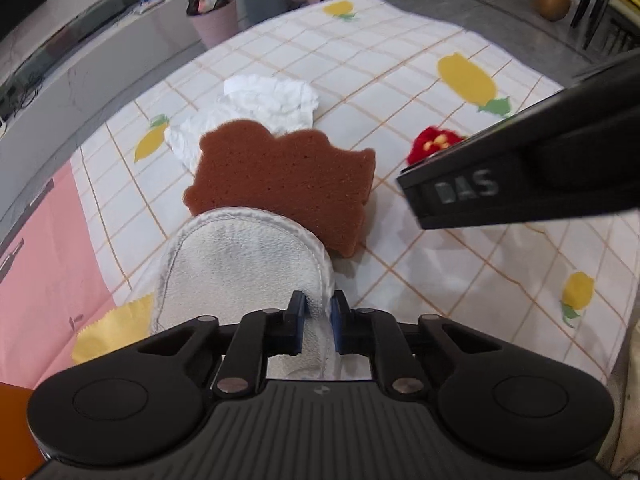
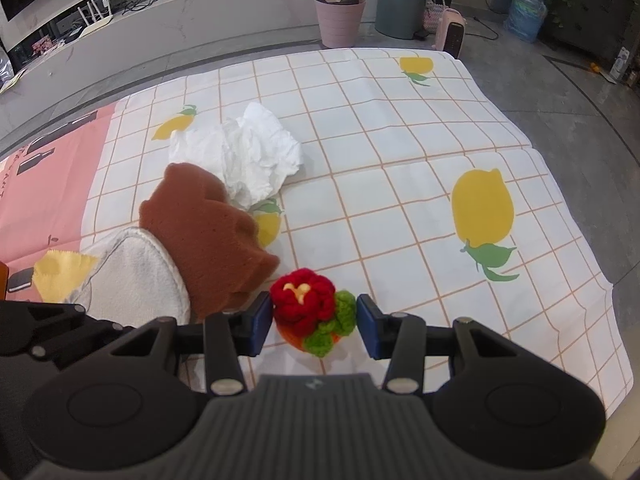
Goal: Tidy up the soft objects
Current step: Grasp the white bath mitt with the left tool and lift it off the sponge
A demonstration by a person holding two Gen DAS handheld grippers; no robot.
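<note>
From the left wrist, your left gripper (image 1: 318, 322) pinches the white pad (image 1: 240, 264) at its edge; the pad overlaps the brown sponge (image 1: 288, 184).

From the right wrist, your right gripper (image 2: 314, 326) sits half open, its pads touching the crochet flower (image 2: 310, 304) on the checked cloth (image 2: 400, 160).

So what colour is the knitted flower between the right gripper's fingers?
Red with a yellow centre and green leaves: knitted flower, clearest in the right wrist view.

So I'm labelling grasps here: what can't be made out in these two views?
- Left wrist view: near end of the white pad is hidden under the left gripper.
- Left wrist view: the crochet flower is mostly covered by the right gripper's body.
- Right wrist view: whether the right gripper pads press the flower's sides is unclear.
</note>
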